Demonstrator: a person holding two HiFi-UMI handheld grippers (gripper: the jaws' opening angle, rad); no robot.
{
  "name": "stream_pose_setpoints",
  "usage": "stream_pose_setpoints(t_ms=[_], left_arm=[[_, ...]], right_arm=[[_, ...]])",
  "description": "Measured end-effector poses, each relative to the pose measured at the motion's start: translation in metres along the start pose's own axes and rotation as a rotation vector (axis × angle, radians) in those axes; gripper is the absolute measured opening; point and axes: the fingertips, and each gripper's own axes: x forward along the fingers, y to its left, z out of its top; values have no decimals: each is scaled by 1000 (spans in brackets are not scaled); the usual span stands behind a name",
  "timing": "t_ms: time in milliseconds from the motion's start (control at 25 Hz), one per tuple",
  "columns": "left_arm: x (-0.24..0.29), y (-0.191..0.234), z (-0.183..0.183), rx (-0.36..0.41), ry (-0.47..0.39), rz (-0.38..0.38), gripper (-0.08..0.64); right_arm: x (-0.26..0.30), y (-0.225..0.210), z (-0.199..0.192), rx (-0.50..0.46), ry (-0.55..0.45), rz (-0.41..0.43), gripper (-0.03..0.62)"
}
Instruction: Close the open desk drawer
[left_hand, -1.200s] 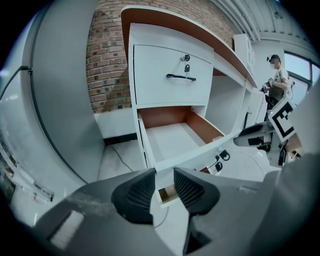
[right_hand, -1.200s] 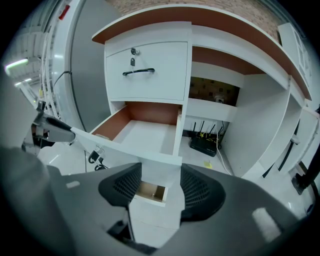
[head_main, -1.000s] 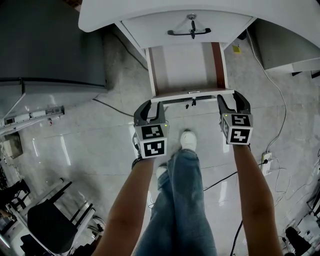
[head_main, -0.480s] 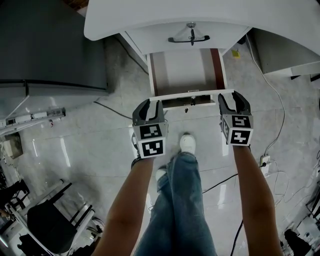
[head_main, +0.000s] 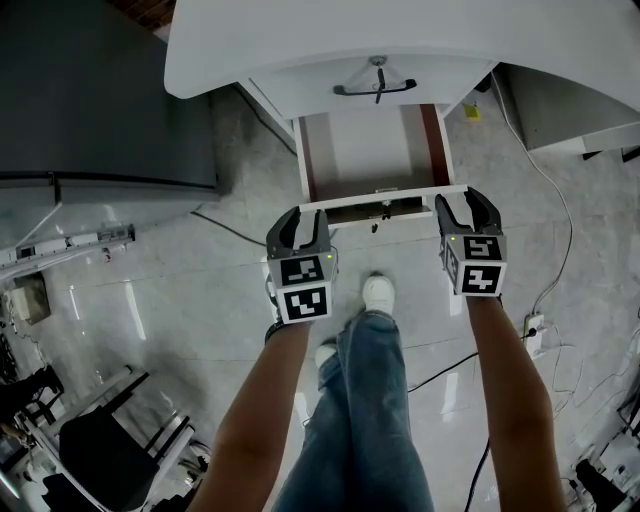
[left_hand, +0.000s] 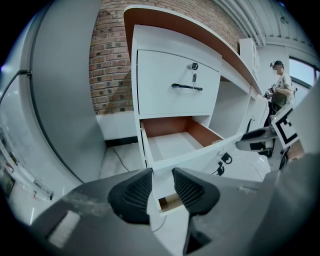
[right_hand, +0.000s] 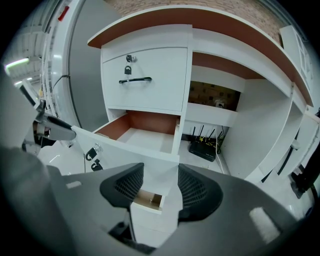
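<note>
Lower frame, head view: two bare forearms reach forward over blue jeans (head_main: 365, 400), with a white shoe (head_main: 378, 292) on the glossy tiled floor (head_main: 180, 300). A black chair (head_main: 100, 450) stands at the lower left.

Left hand-held gripper (head_main: 302, 218): at frame centre-left, on the left end of the drawer front (head_main: 385, 196). Its own view shows the ribbed pads (left_hand: 132, 192) brought close together. The white panel's corner fills the gap between them, so the jaws are clamped on it.

Right hand-held gripper (head_main: 468, 205): at centre-right, at the panel's right end. Its jaws have just been opening. They stand wider apart, with the panel's corner between them and the pads (right_hand: 197, 190) not pressing on it.

A key (head_main: 385, 210) hangs from the lock at the middle of the drawer front.

Drawer (head_main: 365, 150): the lower of two, at upper centre of the head view. It is pulled partly out and has a bare white bottom and reddish-brown inner sides.

Upper drawer (head_main: 330, 70): shut, directly above. It has a dark bar handle (head_main: 375, 88) and a key in its lock (head_main: 378, 62).

The white table (head_main: 260, 40) top overhangs both drawers.

A grey cabinet (head_main: 90, 90) fills the upper left. Cables (head_main: 545, 180) trail across the floor at right.

In the right gripper view a black router (right_hand: 204, 149) sits on the floor under the table. In the left gripper view a brick wall (left_hand: 110, 60) lies behind it.
</note>
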Motion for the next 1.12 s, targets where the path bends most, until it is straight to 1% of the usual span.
stream_pose_setpoints(t_ms=[200, 320, 400, 520, 800, 1120], left_arm=[[0, 0, 0, -17, 1, 16, 124], [0, -1, 0, -16, 3, 16, 125], [2, 0, 1, -16, 2, 17, 125], [6, 3, 4, -19, 1, 20, 125], [13, 8, 15, -25, -6, 30, 124], [21, 11, 22, -16, -19, 28, 124]], right_arm=[[1, -5, -2, 25, 22, -10, 250], [1, -2, -3, 20, 24, -3, 228], [2, -1, -3, 34, 21, 0, 215], [6, -1, 0, 54, 15, 0, 212], [14, -3, 11, 46, 9, 6, 212], [23, -6, 16, 42, -1, -11, 212]])
